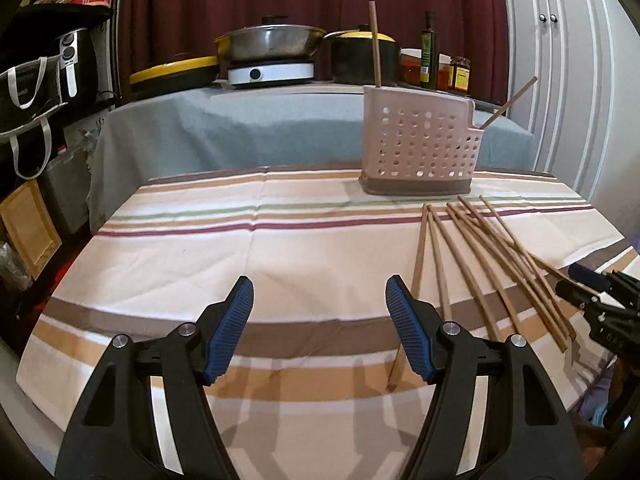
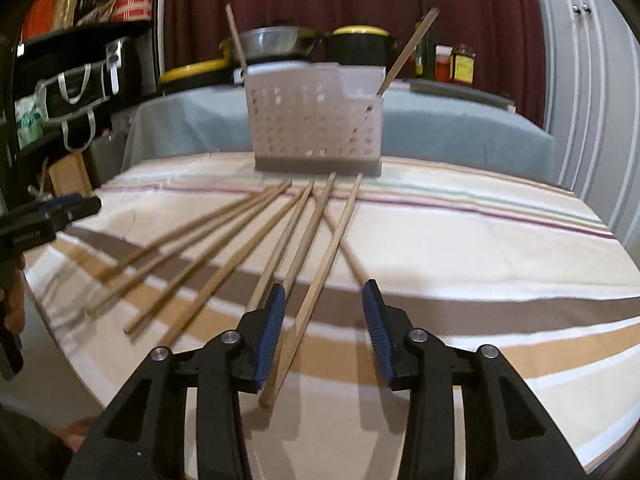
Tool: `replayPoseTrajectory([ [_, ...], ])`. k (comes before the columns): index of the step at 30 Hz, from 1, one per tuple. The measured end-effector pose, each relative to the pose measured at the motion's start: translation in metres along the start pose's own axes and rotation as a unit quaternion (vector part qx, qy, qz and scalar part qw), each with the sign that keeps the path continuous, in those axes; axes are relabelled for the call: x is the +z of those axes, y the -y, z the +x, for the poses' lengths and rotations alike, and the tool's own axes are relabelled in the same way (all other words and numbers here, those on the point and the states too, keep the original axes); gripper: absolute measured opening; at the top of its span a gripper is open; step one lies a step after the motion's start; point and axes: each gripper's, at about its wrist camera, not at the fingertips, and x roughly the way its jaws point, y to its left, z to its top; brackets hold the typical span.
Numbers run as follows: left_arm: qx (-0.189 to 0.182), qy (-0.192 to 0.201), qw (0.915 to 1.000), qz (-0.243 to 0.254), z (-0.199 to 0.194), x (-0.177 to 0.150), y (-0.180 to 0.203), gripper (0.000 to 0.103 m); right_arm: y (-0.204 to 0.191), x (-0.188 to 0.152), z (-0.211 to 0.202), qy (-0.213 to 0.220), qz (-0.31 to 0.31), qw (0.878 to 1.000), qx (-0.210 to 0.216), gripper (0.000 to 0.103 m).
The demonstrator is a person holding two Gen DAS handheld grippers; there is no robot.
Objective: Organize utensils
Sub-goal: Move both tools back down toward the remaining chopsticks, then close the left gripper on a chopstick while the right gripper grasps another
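Note:
Several wooden chopsticks (image 1: 472, 264) lie fanned on the striped tablecloth (image 1: 240, 248), in front of a pink perforated holder (image 1: 416, 148). Two chopsticks stand in the holder, one upright (image 1: 375, 44) and one leaning right (image 1: 508, 106). My left gripper (image 1: 320, 292) is open over bare cloth, left of the fan, with one chopstick running under its right finger. My right gripper (image 2: 324, 294) is open and low over the near ends of the chopsticks (image 2: 248, 248). One chopstick (image 2: 316, 292) lies on the cloth between its fingers, ungripped. The holder (image 2: 316, 124) stands straight ahead.
Behind is a grey-covered table (image 1: 240, 120) with a hot plate and pan (image 1: 272, 44), a black pot (image 1: 360, 56), a bottle (image 1: 428, 52) and jars. Dark shelves with bags (image 1: 32, 92) stand at the left, white cabinet doors (image 1: 560, 80) at the right. The table edge curves near both grippers.

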Motion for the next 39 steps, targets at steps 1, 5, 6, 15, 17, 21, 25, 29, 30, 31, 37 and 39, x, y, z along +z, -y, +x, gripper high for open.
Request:
replayPoseTrajectory([
  [1,0.0,-0.002,1.0,-0.002,0.0,-0.002,-0.001,0.067,-0.001,-0.002,0.002,-0.007,-0.001,1.0,0.001,0.038],
  [5,-0.002,-0.006,1.0,-0.002,0.001,-0.008,0.001,0.067,-0.002,-0.009,0.003,-0.015,-0.009,1.0,0.0,0.035],
  [6,-0.004,-0.007,1.0,0.0,0.002,-0.008,0.003,0.067,-0.002,-0.01,0.001,-0.013,-0.012,1.0,-0.004,0.034],
  [15,-0.019,-0.017,0.9997,0.005,0.005,-0.019,0.016,0.067,0.005,-0.015,-0.005,-0.013,-0.009,1.0,-0.004,0.021],
  [17,-0.022,-0.019,0.9996,0.002,0.006,-0.022,0.016,0.067,0.004,-0.016,-0.007,-0.013,-0.013,1.0,-0.006,0.02],
  [21,-0.026,-0.022,0.9994,0.0,0.008,-0.028,0.016,0.066,0.003,-0.019,-0.01,-0.014,-0.016,1.0,0.006,0.02],
  [25,-0.029,-0.025,0.9992,0.003,0.009,-0.031,0.019,0.062,0.005,-0.021,-0.012,-0.011,-0.016,1.0,0.001,0.02],
  [29,-0.036,-0.036,0.9986,0.013,0.014,-0.036,0.023,0.055,0.007,-0.02,-0.014,-0.009,-0.014,1.0,-0.002,0.018],
  [30,-0.04,-0.039,0.9984,0.012,0.015,-0.038,0.024,0.052,0.007,-0.02,-0.014,-0.008,-0.013,1.0,0.0,0.017],
  [31,-0.043,-0.041,0.9982,0.012,0.016,-0.039,0.025,0.051,0.007,-0.02,-0.014,-0.008,-0.013,1.0,0.0,0.017],
  [37,-0.06,-0.041,0.9969,0.03,0.02,-0.041,0.034,0.037,0.008,-0.021,-0.014,-0.009,-0.013,1.0,0.003,0.017],
  [39,-0.06,-0.038,0.9969,0.035,0.021,-0.041,0.036,0.029,0.009,-0.022,-0.014,-0.008,-0.011,1.0,0.002,0.017],
])
